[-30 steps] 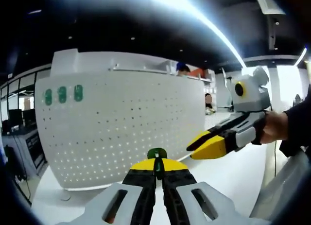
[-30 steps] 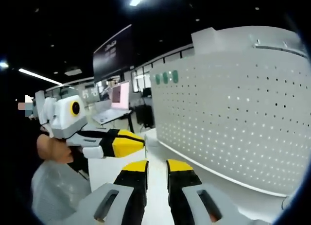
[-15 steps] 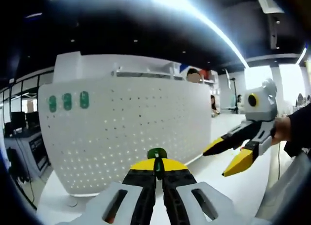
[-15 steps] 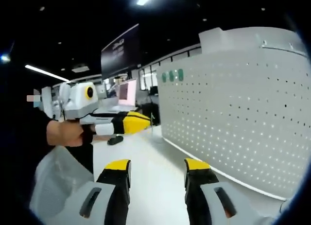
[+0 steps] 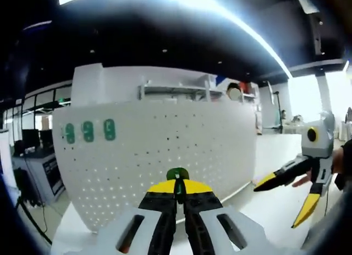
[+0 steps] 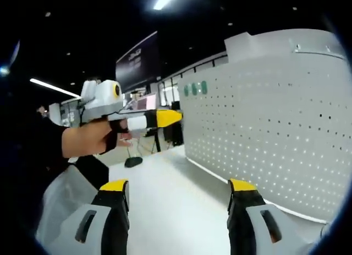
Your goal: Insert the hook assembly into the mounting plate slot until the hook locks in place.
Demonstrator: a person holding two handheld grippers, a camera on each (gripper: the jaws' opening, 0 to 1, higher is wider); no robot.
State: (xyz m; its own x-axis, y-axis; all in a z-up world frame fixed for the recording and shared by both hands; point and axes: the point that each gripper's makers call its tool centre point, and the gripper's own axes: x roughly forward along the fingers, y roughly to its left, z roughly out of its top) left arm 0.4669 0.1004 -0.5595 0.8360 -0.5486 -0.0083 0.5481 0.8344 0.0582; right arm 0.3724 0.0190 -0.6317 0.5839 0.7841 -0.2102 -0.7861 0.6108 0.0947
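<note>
Our left claw (image 5: 177, 190) pinching a green hook (image 5: 177, 174) at its tips, facing the white pegboard (image 5: 165, 150) standing on the bench (image 5: 264, 202), our right claw (image 6: 179, 195) spread wide, three green hooks (image 5: 88, 131) in the pegboard's upper corner

Green hook (image 5: 177, 174) pinched in left tongs (image 5: 177, 190), before upright white perforated plate (image 5: 165, 150).

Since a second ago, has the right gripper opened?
Yes. The right gripper has spread its jaws wide, and in the left gripper view it has drawn away from the pegboard.
</note>
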